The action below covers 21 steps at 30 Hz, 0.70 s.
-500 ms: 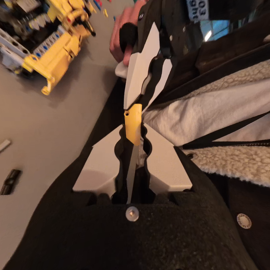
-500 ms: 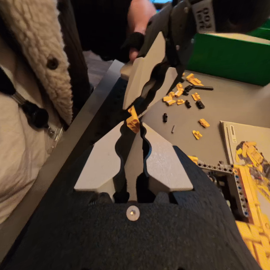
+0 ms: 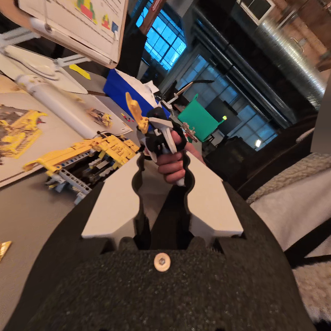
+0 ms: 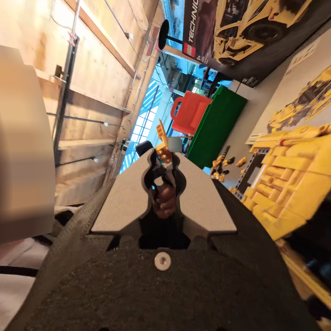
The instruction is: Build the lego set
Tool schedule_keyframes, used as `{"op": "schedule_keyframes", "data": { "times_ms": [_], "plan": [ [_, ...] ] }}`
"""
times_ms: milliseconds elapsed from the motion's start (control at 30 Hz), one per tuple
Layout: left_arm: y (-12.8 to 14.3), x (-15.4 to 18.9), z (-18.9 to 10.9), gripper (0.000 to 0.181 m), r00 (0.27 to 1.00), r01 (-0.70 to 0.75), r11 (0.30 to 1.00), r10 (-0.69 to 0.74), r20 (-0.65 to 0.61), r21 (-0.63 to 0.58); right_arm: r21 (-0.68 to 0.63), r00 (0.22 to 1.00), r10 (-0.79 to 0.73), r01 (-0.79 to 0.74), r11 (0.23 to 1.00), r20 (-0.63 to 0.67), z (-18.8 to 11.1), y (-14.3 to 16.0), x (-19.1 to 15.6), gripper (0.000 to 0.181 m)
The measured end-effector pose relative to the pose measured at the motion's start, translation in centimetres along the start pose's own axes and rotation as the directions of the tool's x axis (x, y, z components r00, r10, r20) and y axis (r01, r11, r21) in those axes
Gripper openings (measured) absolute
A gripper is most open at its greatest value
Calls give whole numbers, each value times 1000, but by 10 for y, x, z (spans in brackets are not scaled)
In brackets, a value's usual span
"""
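The right gripper [image 4: 164, 153] pinches a small yellow lego piece [image 4: 161, 133] at its tips, up in the air. The left gripper [image 3: 163, 155] is wide open and holds nothing. The big yellow lego model [image 3: 107, 148] sits on the grey counter [image 3: 26, 215].

The small yellow piece [image 4: 162, 143] is up in the air, pinched at its studded base with a thin fin sticking upward. The half-built yellow model [image 3: 86, 157] sits on the grey table beside the open instruction booklet [image 3: 35, 125], a few loose yellow bits [image 4: 223, 163] near it.
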State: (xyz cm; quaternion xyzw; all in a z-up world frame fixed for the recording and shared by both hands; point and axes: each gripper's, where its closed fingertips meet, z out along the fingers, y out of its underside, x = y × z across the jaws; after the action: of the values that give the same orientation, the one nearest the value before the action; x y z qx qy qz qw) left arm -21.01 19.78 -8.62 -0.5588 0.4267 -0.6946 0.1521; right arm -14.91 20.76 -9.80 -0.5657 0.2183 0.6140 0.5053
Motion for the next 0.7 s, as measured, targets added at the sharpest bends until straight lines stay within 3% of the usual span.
{"op": "schedule_keyframes", "data": {
  "times_ms": [167, 367, 500, 600, 700],
  "plan": [
    [-2, -5, 14, 26, 1000, 18, 999, -18, 11, 26, 6, 997, 65, -65, 998, 43, 3, 4, -3, 16],
    [-23, -20, 14, 25, 996, 68, 988, -76, 50, 135, -29, 991, 114, -112, 993, 71, 9, 15, -7, 16],
    [-18, -22, 20, 24, 996, 59, 993, -65, 61, 99, -73, 985, 146, -139, 988, 87, 15, 29, -11, 15],
    [-12, -26, 20, 3, 993, 73, 994, -80, 85, 84, -120, 987, 147, -138, 983, 68, 19, 41, -8, 17],
    [1, -34, 15, 2, 969, 232, 973, -232, 90, 12, -130, 1000, -2, 1, 992, -2, 16, 42, 1, 24]
  ]
}}
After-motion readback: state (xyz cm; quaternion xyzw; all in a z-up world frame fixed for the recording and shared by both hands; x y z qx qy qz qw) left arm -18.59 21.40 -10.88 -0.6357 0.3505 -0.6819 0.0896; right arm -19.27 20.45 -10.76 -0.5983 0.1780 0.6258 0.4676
